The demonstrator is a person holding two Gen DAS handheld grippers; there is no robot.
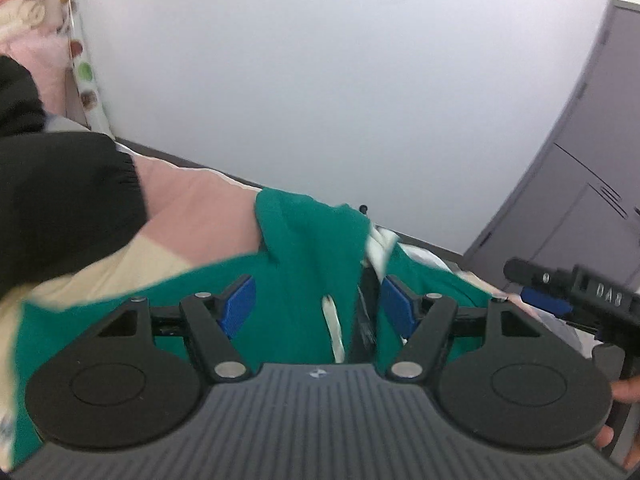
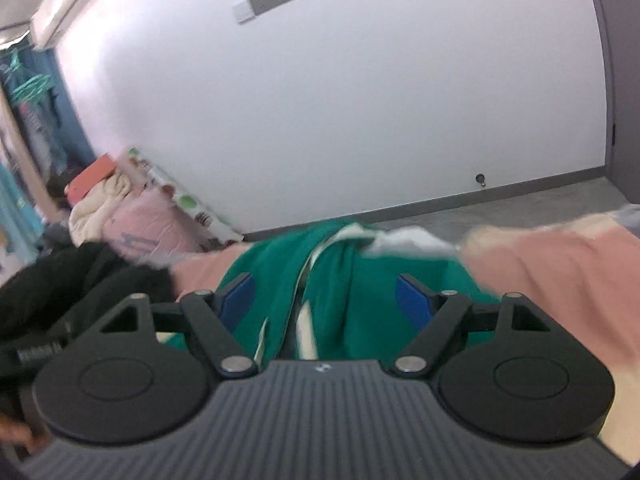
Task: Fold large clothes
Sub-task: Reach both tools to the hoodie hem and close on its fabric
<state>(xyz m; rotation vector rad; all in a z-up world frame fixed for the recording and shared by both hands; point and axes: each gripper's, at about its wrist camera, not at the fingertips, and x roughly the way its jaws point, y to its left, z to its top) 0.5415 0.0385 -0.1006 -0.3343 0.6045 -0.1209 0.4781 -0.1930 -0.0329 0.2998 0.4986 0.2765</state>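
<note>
Two fisheye views look forward along your hand-held grippers toward a bed with a white wall behind it. A green garment [image 1: 304,248] with white trim lies bunched on a pink and cream bedcover [image 1: 196,208], straight ahead of and below both tools.

In the left wrist view, your left gripper [image 1: 316,306] has its blue pads [image 1: 236,304] spread wide, with green cloth showing in the gap between them. The pads do not appear to press on the fabric, so the gripper reads as open and empty. The picture is blurred, so a light touch cannot be ruled out.

In the right wrist view, your right gripper [image 2: 326,302] is likewise spread wide above the same green garment [image 2: 340,276], its pads clear of the cloth and holding nothing.

The garment's main fold ridge, marked by the white trim, runs away from you toward the wall, roughly in line with where both grippers point. It sits between the two tools. The right gripper shows at the right edge of the left view, so your hands are near each other.

Neither hand looks clearly nearer. A black garment [image 1: 60,200] lies to the left, beside the green one.
</note>
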